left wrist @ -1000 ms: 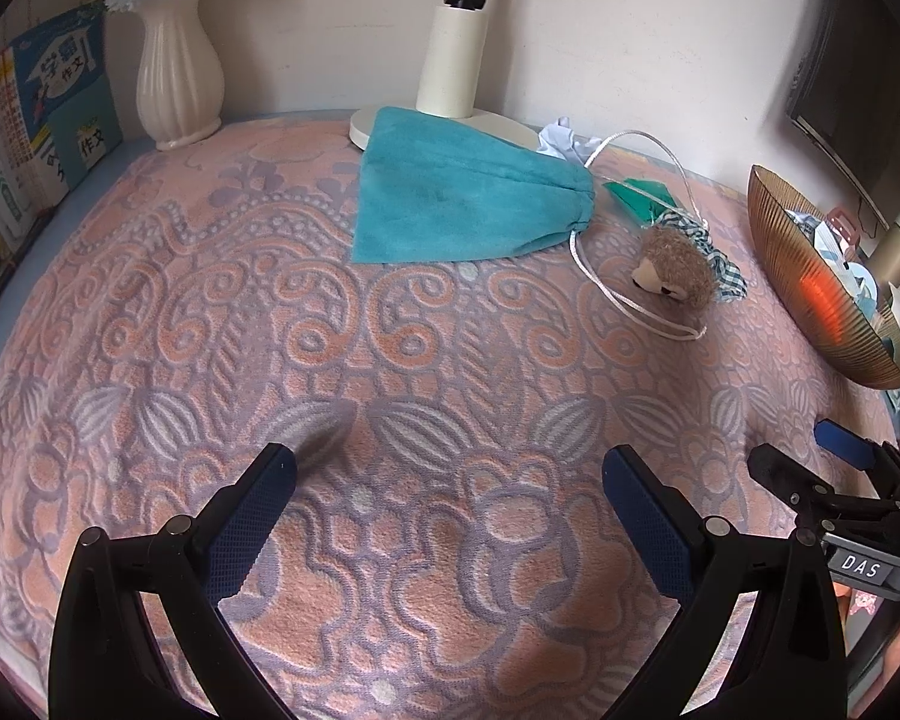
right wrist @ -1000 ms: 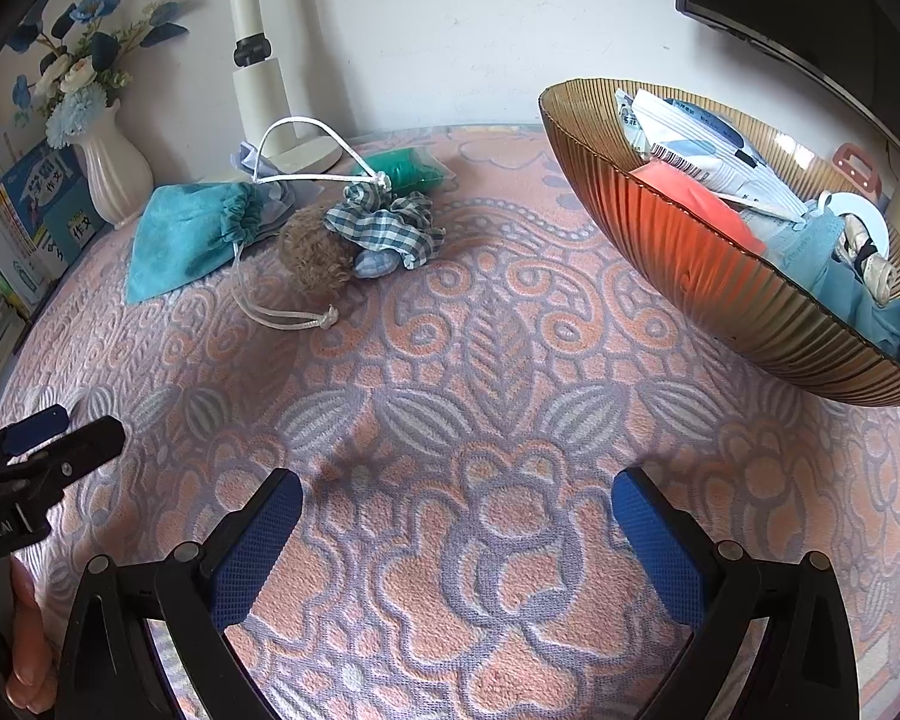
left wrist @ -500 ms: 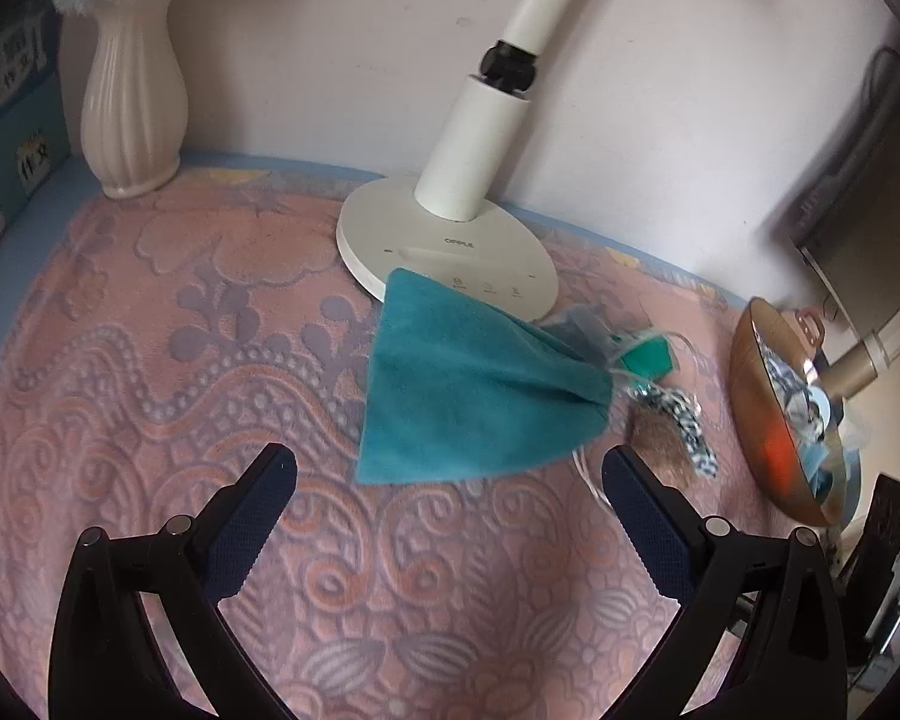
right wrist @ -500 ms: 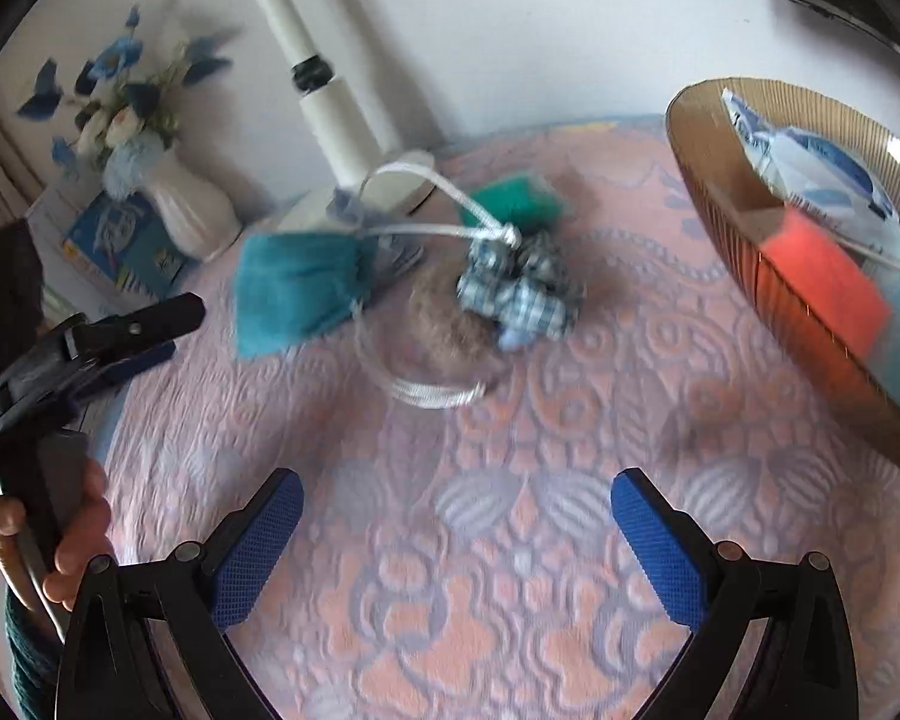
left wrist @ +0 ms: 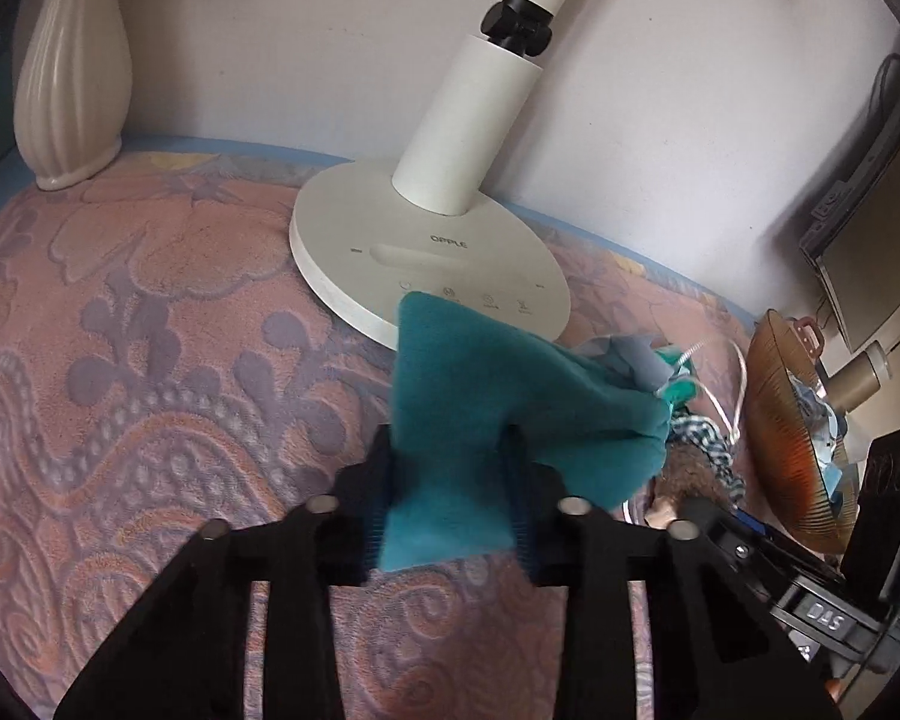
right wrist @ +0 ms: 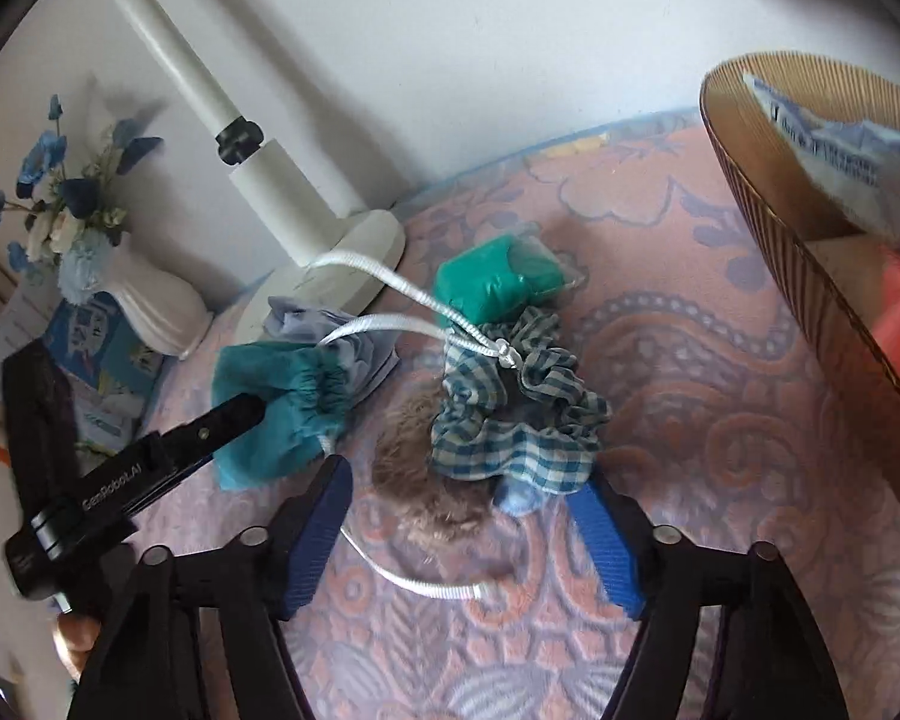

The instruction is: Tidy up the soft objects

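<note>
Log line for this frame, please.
left gripper: shut on teal pouch | right gripper: closing around brown plush, checked scrunchie

The left claw's [left wrist: 450, 504] blue pads are almost wholly covered by the teal pouch [left wrist: 510, 420] pinched between them. The vase [left wrist: 72, 66] loses its top to the picture's edge, and the lamp [left wrist: 450, 180] its upper arm. The ribbed bowl [right wrist: 810, 252] runs off the right edge, its contents blurred. The furry brown toy [right wrist: 426, 480] lies half under the checked scrunchie [right wrist: 510, 420].
</note>
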`<state>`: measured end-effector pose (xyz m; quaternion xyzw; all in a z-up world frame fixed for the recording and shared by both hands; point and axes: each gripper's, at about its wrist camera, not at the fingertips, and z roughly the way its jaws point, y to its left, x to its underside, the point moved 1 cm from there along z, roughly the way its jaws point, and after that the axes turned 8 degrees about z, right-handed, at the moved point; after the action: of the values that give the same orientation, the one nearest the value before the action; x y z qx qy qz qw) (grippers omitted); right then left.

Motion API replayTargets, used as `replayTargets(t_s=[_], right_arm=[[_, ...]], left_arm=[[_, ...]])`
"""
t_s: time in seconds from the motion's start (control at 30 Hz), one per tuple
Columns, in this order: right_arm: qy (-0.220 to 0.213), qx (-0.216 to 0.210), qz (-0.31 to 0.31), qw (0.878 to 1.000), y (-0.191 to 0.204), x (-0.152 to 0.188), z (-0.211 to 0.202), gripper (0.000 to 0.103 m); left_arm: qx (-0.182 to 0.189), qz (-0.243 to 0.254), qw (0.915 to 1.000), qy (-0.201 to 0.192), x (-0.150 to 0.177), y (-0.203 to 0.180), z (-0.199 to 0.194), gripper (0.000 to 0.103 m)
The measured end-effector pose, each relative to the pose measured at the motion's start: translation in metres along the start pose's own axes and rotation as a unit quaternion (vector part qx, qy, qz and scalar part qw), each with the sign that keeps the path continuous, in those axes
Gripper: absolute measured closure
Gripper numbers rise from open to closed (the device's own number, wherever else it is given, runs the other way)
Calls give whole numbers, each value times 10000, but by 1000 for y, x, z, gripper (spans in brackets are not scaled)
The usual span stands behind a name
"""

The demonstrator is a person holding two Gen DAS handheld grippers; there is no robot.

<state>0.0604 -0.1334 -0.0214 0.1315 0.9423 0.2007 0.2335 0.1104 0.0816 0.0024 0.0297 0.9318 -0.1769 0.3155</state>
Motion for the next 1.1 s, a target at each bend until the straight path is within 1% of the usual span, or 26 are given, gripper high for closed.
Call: replayTargets(t_s=[0.03,0.07,0.13,0.27,0.33,0.5,0.57,0.67,0.73,0.77,0.8,0.83,0.87,0.9,0.93,0.97,1.0,1.03,1.07,1.1], right_arm=[[-74,114,-153,9998,5,1,1,53],[-105,115,-246,9996,7,3,1,53],[-146,77,-287,9995,6,6,-5,57],[-145,-20,-405,9991,0,16,-28,58],[-240,26,-531,9983,-1,23,-46,58],[-496,-68,-805,9955,-3,51,-97,58],[-515,-5,-915,9945,-7,63,-111,58],[-493,137,-929,9944,-18,77,-122,58],[-482,295,-924,9941,-27,83,-126,57],[-459,383,-916,9940,-32,85,-126,57],[-428,432,-901,9941,-38,87,-127,57],[-378,452,-871,9945,-44,89,-125,57],[-321,487,-833,9948,-49,89,-123,57],[-263,541,-812,9949,-53,90,-119,56],[-223,580,-817,9947,-57,90,-117,56],[-191,611,-823,9945,-60,91,-114,56],[-133,629,-840,9944,-62,93,-111,54],[-74,625,-865,9943,-63,95,-109,49],[7,653,-891,9939,-64,97,-106,47],[69,671,-922,9934,-65,99,-105,41]], left_arm=[[47,3,10000,8,2,0,0,89],[2,34,10000,-38,2,-1,-2,92],[-32,97,9998,-145,3,-3,-10,92],[-18,319,9992,-251,10,-15,-30,93],[-8,447,9987,-241,14,-21,-39,93],[163,674,9976,-7,32,-35,-59,93],[242,688,9973,100,42,-39,-67,93],[395,664,9963,369,65,-46,-77,93],[474,774,9946,509,80,-49,-88,93],[456,860,9937,551,87,-52,-92,92],[352,950,9933,562,92,-55,-97,91],[217,1044,9928,545,95,-57,-102,87],[59,1136,9921,528,96,-59,-106,68],[-136,1206,9912,519,98,-60,-111,43],[-313,1236,9907,474,97,-59,-114,29],[-434,1233,9907,378,97,-57,-118,9],[-482,1226,9910,233,97,-57,-122,6],[-461,1239,9912,46,95,-58,-126,6],[-440,1307,9904,-49,93,-60,-127,6],[-470,1439,9884,-62,89,-65,-124,6]])
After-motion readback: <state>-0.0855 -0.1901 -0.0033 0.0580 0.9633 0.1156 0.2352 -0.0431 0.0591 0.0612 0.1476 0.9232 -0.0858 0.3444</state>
